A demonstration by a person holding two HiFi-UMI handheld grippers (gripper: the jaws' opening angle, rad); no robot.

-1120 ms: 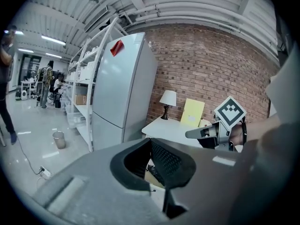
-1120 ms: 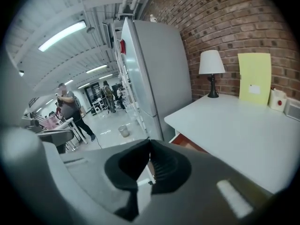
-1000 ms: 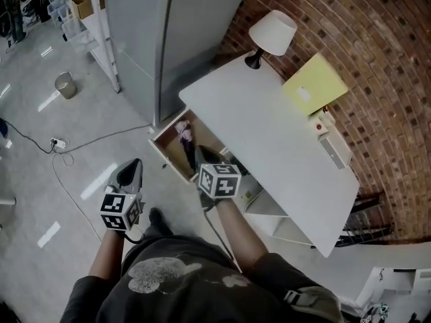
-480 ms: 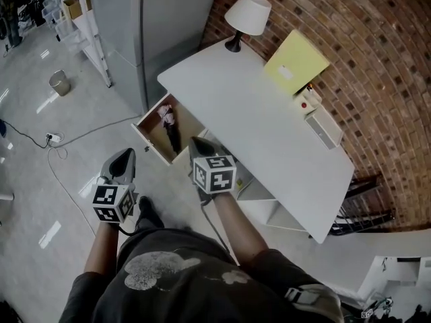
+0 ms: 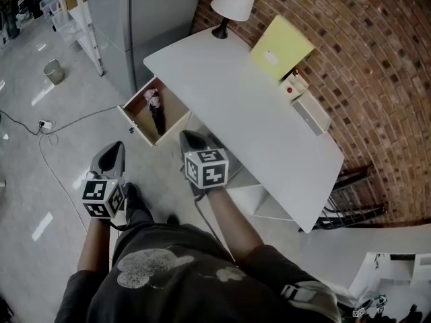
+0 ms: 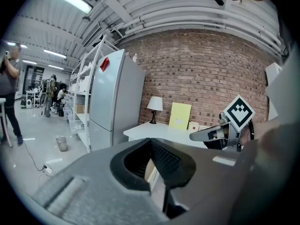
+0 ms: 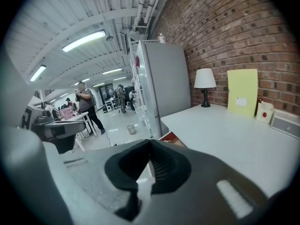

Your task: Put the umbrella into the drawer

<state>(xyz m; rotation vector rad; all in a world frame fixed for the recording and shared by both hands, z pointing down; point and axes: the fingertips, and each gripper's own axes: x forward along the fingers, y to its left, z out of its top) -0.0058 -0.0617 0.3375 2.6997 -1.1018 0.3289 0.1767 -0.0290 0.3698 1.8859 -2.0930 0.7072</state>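
Umbrella [image 5: 158, 118]: judged to be the dark, slim item with a pink end that is seen lying inside the open drawer [image 5: 137, 126], at 11 o'clock from the person. Nothing is held by either tool.

Nearest: left gripper [image 5: 115, 147] at 10 o'clock, jaws pressed together, nothing between them. Right gripper [image 5: 186, 137] at 12 o'clock, pads likewise met, empty, held over the floor in front of the desk and apart from the drawer.

Beyond: white desk [image 5: 229, 93], with the drawer pulled out from under its 9 o'clock end. Lamp [image 5: 233, 2] and yellow folder [image 5: 281, 44] are set along the far edge, against the brick wall [image 5: 357, 59]. Fridge [image 5: 158, 12] is seen far off at 11 o'clock.

Risks, as judged: if the drawer is pushed shut off-centre by closed tips, it may be skewed and jammed. Whether the umbrella sits below the rim cannot be told; if proud, it may be caught under the desktop.
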